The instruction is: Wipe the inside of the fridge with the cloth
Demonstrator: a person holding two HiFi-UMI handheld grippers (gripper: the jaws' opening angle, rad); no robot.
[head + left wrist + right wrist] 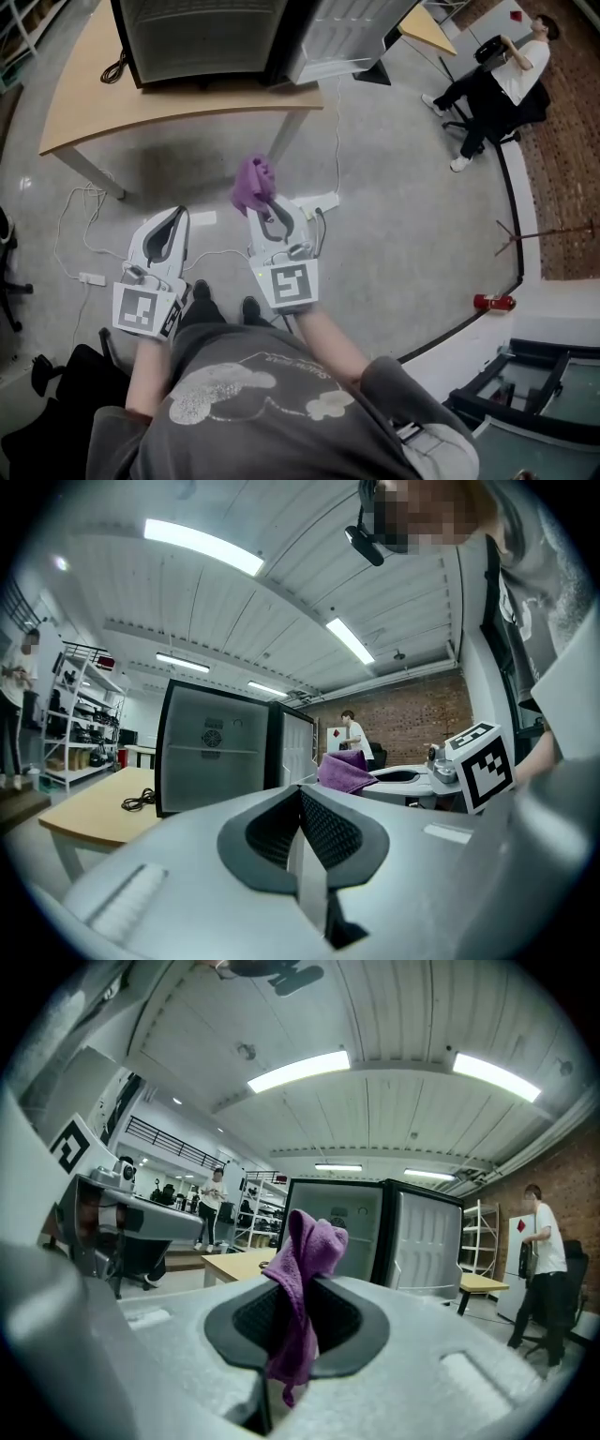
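Note:
A small black fridge (202,37) stands on a wooden table (187,105) ahead of me, with its door (330,37) swung open to the right. My right gripper (268,204) is shut on a purple cloth (253,183), which bunches above its jaws, well short of the fridge. In the right gripper view the cloth (305,1274) hangs clamped between the jaws, with the open fridge (337,1227) behind it. My left gripper (176,216) is held beside the right one, shut and empty. In the left gripper view the jaws meet (302,799), and the fridge (214,757) and cloth (345,769) show beyond them.
White cables and a power strip (317,201) lie on the concrete floor below the table. A person (495,75) sits on a chair at the far right. A red extinguisher (494,302) lies by the curb. A black cable (114,67) lies on the table's left end.

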